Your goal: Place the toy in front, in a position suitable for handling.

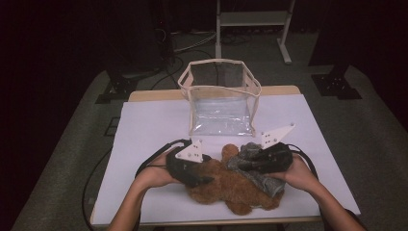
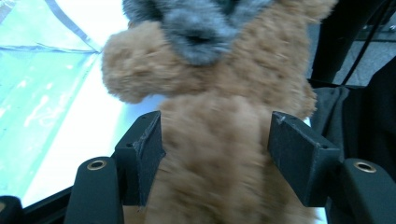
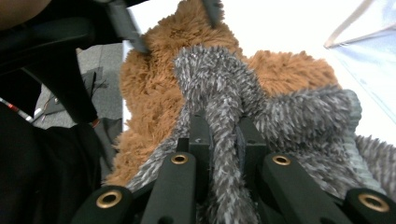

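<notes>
Brown teddy bear lies on the table; left claw straddles it unclenched, right claw clenched on grey sweater. Pulling may drag the bear off.

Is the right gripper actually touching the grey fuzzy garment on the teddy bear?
Touching. In the right gripper view, the right gripper has its jaws pinched on a fold of the grey fuzzy garment, pads pressed against both sides of it.

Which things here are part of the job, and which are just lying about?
In the job:
brown teddy bear
grey fuzzy garment, pinched by the right tool
left tool, straddling the bear

Lying about:
clear bag
white frame behind the table
</notes>
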